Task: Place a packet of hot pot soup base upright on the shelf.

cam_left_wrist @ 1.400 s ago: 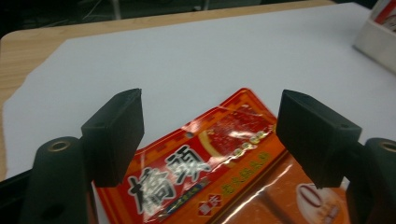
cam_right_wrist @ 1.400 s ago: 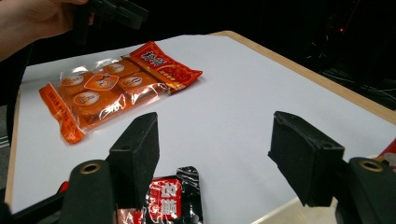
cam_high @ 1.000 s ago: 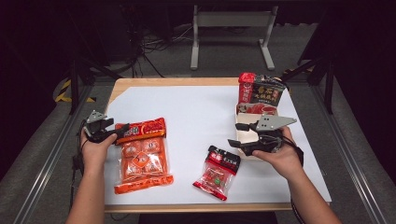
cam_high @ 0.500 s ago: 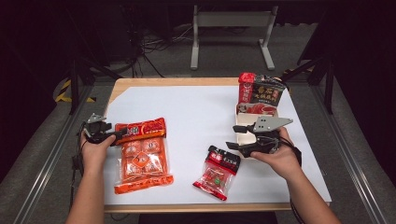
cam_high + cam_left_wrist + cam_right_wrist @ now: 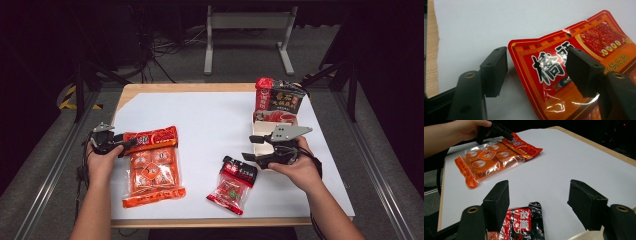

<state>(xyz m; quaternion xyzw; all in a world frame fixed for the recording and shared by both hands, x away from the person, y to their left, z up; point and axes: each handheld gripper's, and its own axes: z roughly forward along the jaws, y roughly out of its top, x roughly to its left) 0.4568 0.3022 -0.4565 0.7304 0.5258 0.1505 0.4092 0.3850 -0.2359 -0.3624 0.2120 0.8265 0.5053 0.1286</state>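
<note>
Forearms enter from the bottom edge of the high view, one at lower left, one at lower right.

Small red-and-black sachet (image 5: pixel 233 181): lower centre of the high view, flat on the white sheet (image 5: pixel 210 125), just left of the right hand. In the right gripper view its printed top lies at the bottom edge, near one black pad and touching neither.

Right gripper (image 5: pixel 256 156): right of centre, jaws spread with nothing between them, pointing toward the frame's left; grey plate on top.

Orange snack bag (image 5: pixel 151 167): left of centre, lying flat, clear window showing wrapped orange blocks, red header strip at its upper end.

Left gripper (image 5: pixel 131 144): at the left, over the header's corner. In the left gripper view the jaws (image 5: pixel 537 71) have just been closing, the bag's red corner between them; one pad overlaps the print, the other stands just off the edge, a gap visible. No pinch seen.

Pale tray (image 5: pixel 261 136): behind the right gripper.

Upright red and dark packets (image 5: pixel 278 100): upper right, near the table's far edge.
</note>
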